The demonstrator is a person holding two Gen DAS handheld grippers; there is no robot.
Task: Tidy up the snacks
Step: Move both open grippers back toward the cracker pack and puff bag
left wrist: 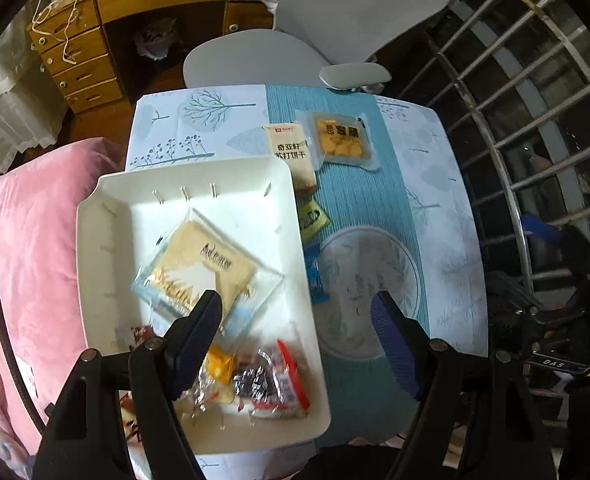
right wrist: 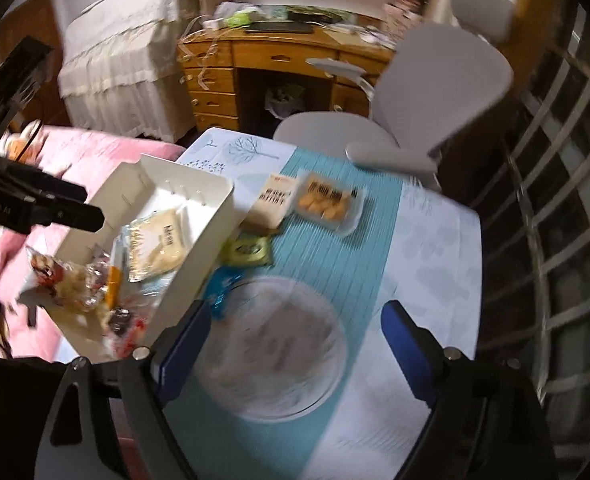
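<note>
A white tray (left wrist: 107, 200) on the table's left holds a pale cracker pack (left wrist: 207, 264) and several small wrapped snacks (left wrist: 267, 384). My left gripper (left wrist: 297, 314) is open and empty above the tray's right rim. On the teal runner lie a cream cracker box (left wrist: 291, 148), a clear pack of orange snacks (left wrist: 343, 140), a green packet (left wrist: 313, 218) and a blue packet (left wrist: 317, 280). My right gripper (right wrist: 295, 320) is open and empty above a clear glass plate (right wrist: 279, 344). The tray (right wrist: 203, 236), box (right wrist: 275, 200) and orange pack (right wrist: 327, 202) show in the right wrist view.
A grey office chair (left wrist: 335, 32) stands at the table's far edge, a wooden desk (left wrist: 95, 40) behind it. A pink quilt (left wrist: 35, 220) lies left of the table. A metal window grille (left wrist: 535, 120) runs along the right. The glass plate (left wrist: 369, 292) sits right of the tray.
</note>
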